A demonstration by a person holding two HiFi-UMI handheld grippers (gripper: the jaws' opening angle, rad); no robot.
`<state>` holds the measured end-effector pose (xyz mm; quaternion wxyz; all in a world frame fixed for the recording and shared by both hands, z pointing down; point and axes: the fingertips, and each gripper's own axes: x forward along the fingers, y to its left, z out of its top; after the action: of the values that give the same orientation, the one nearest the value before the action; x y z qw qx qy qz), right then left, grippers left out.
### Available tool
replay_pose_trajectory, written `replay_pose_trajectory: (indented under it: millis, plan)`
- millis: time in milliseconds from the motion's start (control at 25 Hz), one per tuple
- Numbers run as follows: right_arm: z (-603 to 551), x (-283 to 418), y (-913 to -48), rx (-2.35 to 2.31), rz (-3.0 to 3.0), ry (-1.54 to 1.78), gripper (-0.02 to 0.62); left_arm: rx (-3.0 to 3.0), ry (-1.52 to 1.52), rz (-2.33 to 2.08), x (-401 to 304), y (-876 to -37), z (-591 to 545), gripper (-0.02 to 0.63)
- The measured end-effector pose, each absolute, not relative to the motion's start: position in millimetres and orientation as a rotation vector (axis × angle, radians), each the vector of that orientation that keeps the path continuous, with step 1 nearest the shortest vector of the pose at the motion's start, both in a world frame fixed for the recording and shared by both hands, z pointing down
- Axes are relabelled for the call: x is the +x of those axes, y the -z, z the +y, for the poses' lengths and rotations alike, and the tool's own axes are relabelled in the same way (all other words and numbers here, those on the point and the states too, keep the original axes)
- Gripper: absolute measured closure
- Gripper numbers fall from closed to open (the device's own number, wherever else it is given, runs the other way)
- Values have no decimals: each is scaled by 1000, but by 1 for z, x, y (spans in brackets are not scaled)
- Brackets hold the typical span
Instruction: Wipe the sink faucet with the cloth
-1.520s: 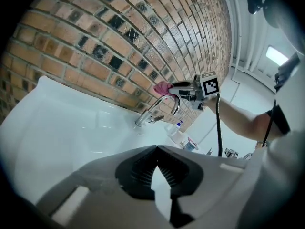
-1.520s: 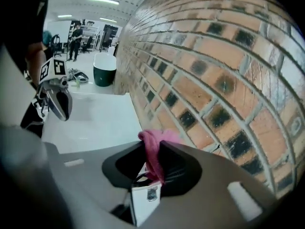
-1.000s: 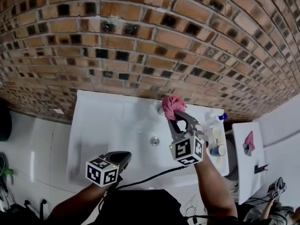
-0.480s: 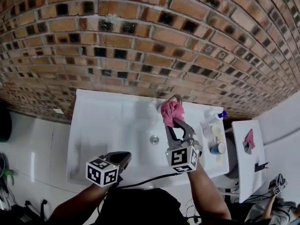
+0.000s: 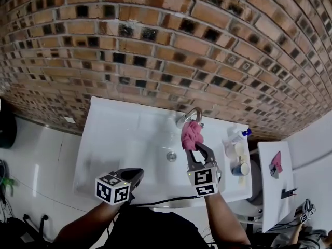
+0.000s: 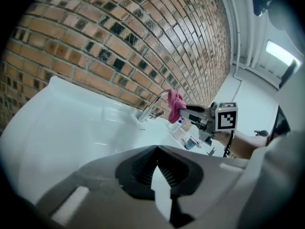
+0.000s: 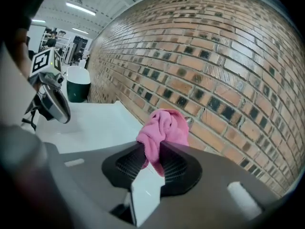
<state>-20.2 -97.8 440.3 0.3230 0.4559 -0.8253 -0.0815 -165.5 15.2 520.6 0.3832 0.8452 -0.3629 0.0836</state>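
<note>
Brick wall, white sink (image 5: 124, 134). R tool (image 5: 193, 148) pinches pink cloth (image 5: 191, 134) up at faucet (image 5: 189, 115) so I can wipe it. L tool (image 5: 136, 174) pressed together, empty, idle by sink front.

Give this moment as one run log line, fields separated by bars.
phase: faucet wipe | right gripper: shut on pink cloth, cloth at faucet spout | left gripper: shut, empty, over sink front edge
</note>
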Motion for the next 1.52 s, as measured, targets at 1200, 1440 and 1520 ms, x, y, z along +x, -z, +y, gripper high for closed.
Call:
replay_pose_trajectory:
  millis: [1200, 1440, 1520]
  plan:
    - [154, 148, -429, 1269, -2639, -694, 511, 2150, -227, -1157, -81, -484, 132, 600]
    - [179, 159, -437, 1257, -2649, -697, 518, 2168, -257, -1147, -59, -487, 153, 600]
    - [184, 160, -439, 1239, -2651, -676, 518, 2165, -252, -1157, -58, -488, 158, 600]
